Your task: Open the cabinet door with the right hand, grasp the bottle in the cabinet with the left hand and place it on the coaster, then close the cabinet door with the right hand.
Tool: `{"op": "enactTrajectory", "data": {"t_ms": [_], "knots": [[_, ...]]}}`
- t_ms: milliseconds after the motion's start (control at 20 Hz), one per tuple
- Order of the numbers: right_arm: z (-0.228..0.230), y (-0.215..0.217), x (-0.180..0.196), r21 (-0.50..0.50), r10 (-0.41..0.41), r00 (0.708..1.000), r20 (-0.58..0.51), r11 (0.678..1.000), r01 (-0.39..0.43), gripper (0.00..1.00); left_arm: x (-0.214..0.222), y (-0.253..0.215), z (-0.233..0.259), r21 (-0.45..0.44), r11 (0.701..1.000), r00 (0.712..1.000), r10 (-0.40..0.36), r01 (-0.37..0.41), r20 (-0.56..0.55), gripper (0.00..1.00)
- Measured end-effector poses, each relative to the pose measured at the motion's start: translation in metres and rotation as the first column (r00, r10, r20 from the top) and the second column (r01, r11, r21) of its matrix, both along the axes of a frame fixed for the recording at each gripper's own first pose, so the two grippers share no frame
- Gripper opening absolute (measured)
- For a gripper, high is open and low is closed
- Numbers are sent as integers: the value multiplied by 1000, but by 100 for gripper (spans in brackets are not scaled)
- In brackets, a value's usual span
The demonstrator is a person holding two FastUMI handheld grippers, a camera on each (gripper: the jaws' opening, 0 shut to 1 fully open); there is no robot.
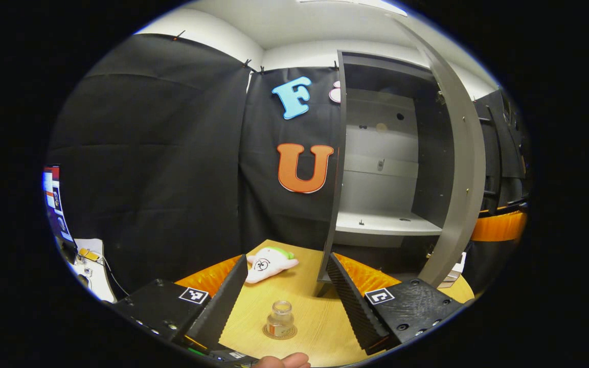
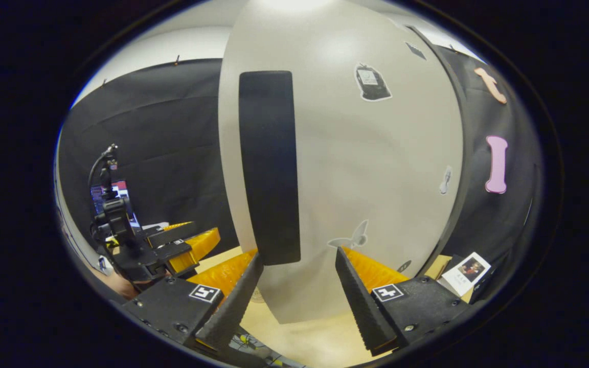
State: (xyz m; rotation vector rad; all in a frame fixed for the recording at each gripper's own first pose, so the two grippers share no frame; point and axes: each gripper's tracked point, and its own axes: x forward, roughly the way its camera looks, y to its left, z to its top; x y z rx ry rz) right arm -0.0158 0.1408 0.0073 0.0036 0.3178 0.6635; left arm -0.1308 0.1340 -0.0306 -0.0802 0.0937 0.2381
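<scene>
bottle on coaster, cabinet door ajar.

seen from the left gripper view: small clear bottle (image 1: 279, 319) upright on the round coaster (image 1: 279, 332) on the table (image 1: 315, 312), long axis vertical, mouth up, between and apart from the left gripper (image 1: 280, 296) fingers (image 1: 221, 301), spread wide and holding nothing. plush toy (image 1: 269, 263) lying farther back. beyond, cabinet (image 1: 381, 168) open, door (image 1: 458, 168) swung out on its right. seen from the right gripper view: right gripper (image 2: 297, 296) fingers (image 2: 358, 301) wide apart, empty, close before the door face (image 2: 356, 168) with its long dark vertical handle (image 2: 269, 163); touching or not, could not tell.
</scene>
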Motion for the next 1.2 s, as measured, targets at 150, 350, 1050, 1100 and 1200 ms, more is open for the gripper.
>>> {"op": "enactTrajectory", "data": {"t_ms": [150,350,1050,1100,1200], "knots": [[-1,11,5,-2,11,1000,-8,1000,-11,93,4,10,3,7,1000,1000,-6,6,19,95],[-2,19,9,-17,9,1000,-5,1000,-9,94,13,18,7,30,999,999,-40,40,27,95],[1,-49,61,-52,-391,920,8,919,391,96,89,-88,15,-2,941,940,-338,338,35,95],[1,-53,66,-38,-399,917,4,916,399,96,90,-97,19,-5,936,935,-353,353,39,95],[-4,-63,67,-31,-423,906,-8,906,423,96,91,-105,24,10,930,930,-367,367,36,95]]}}
